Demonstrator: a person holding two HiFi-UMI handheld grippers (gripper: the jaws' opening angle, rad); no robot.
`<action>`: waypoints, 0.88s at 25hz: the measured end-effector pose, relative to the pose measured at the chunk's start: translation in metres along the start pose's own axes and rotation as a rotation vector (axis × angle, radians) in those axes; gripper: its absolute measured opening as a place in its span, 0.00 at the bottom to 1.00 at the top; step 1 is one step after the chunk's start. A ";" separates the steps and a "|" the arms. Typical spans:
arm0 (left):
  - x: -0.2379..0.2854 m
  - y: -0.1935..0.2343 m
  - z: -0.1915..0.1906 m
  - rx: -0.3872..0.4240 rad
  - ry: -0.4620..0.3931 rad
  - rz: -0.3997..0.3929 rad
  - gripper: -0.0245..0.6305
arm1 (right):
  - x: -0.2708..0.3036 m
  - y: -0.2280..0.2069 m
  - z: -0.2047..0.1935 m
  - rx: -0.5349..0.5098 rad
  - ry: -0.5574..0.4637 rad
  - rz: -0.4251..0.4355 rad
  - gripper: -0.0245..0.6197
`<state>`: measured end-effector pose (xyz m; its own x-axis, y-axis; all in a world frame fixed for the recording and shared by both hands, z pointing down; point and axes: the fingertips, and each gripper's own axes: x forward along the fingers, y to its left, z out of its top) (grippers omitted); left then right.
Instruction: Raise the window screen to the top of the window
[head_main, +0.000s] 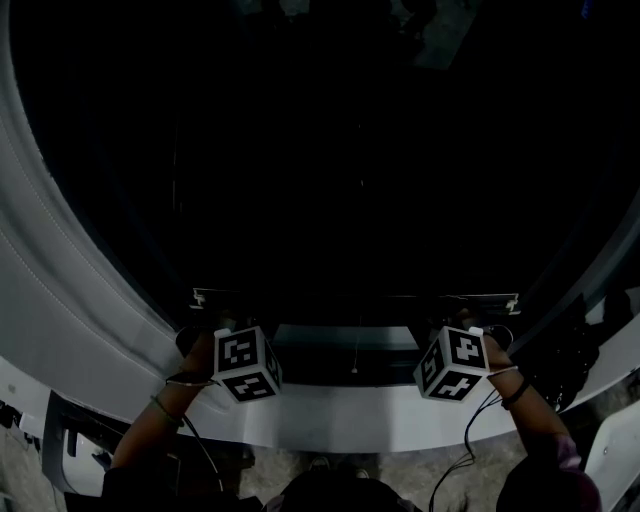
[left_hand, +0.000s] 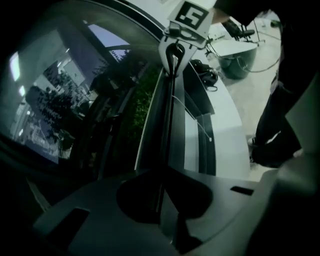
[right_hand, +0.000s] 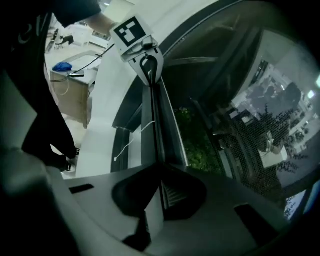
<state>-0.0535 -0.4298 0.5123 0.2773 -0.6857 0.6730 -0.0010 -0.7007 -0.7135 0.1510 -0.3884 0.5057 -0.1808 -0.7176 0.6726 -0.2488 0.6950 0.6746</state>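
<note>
- Left gripper (head_main: 224, 318): we log it at the lower left of the head view, with its left marker cube (head_main: 247, 364) turned toward the camera. In its own view the two jaws are pressed together on the thin edge of the screen's bottom bar, and no gap shows beside it.
- Right gripper (head_main: 468, 320): we log it at the lower right of the head view, carrying the right marker cube (head_main: 454, 363). In its own view the jaws are likewise clamped tight on the same bar.
- Bottom bar (head_main: 355, 298): it runs level between the two grippers and is held near each end. We place it low in the window, near the white sill and well below the top.
- Window screen (head_main: 340, 180): a dark sheet fills the opening above the bar. In the head view we cannot tell it apart from the dark glass. The weave of the mesh (right_hand: 250, 145) shows in the right gripper view.
- Pull cord (head_main: 354, 352): a thin line hangs from the middle of the bar and ends in a small bead.
- Window frame (head_main: 70, 300): a white curved surround sweeps down the left side and across beneath the grippers.
- Forearms: left forearm (head_main: 160, 425) and right forearm (head_main: 535, 410) reach up from the bottom edge, and thin cables run along them.
- Greenery (right_hand: 197, 145): we note foliage beyond the glass in both gripper views.
</note>
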 end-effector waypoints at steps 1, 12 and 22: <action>0.002 0.000 -0.001 0.020 0.025 0.014 0.08 | 0.002 -0.002 0.000 0.031 0.010 0.008 0.08; -0.021 0.034 0.009 -0.025 -0.041 0.098 0.08 | -0.026 -0.033 0.012 0.066 -0.074 -0.058 0.08; -0.068 0.094 0.025 -0.014 -0.065 0.167 0.08 | -0.073 -0.089 0.034 -0.011 -0.101 -0.136 0.08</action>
<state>-0.0485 -0.4439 0.3948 0.3335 -0.7790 0.5309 -0.0657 -0.5810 -0.8112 0.1536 -0.3991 0.3862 -0.2413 -0.8053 0.5415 -0.2671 0.5916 0.7607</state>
